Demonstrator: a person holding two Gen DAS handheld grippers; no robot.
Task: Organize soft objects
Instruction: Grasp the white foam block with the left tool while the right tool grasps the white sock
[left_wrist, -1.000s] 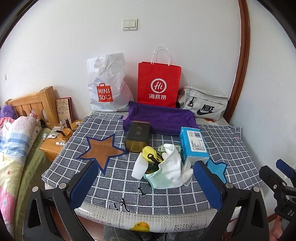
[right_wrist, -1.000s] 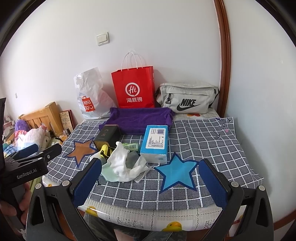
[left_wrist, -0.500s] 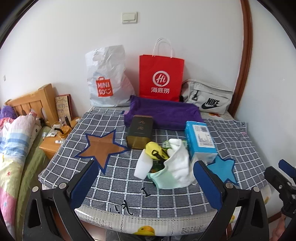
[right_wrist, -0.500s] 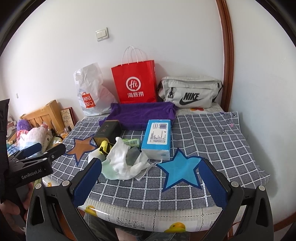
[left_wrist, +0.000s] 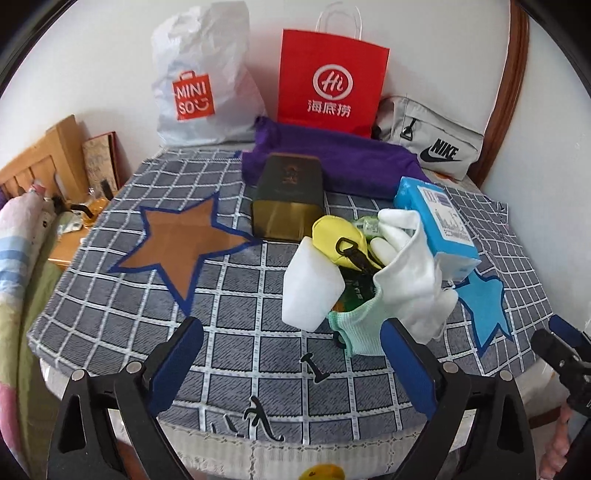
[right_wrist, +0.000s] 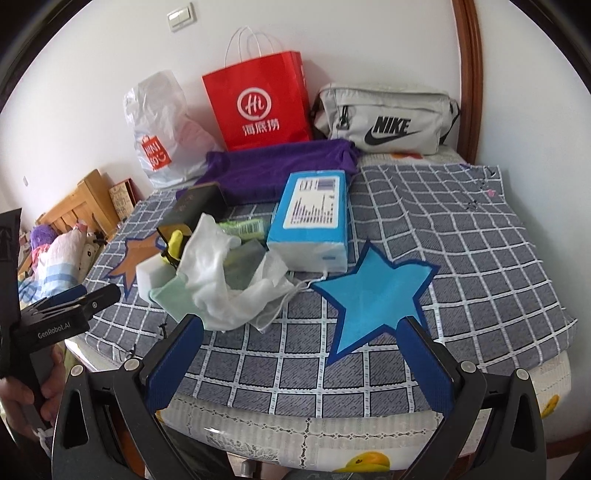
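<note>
On the tabletop (left_wrist: 110, 295) sits a pile: gloves (left_wrist: 402, 273), sponge (left_wrist: 310, 284). Left tongs (left_wrist: 291, 365) closing on nothing, right tongs (right_wrist: 299, 362) apart; approach underway, picking a glove seems next.

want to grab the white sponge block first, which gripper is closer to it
Left. The left gripper hangs just in front of the white sponge block, jaws closing with nothing between them. The right gripper sits further right, before the blue star.

White wall (right_wrist: 369, 44) with light switch (right_wrist: 180, 15); wooden headboard (left_wrist: 40, 158) at left
</note>
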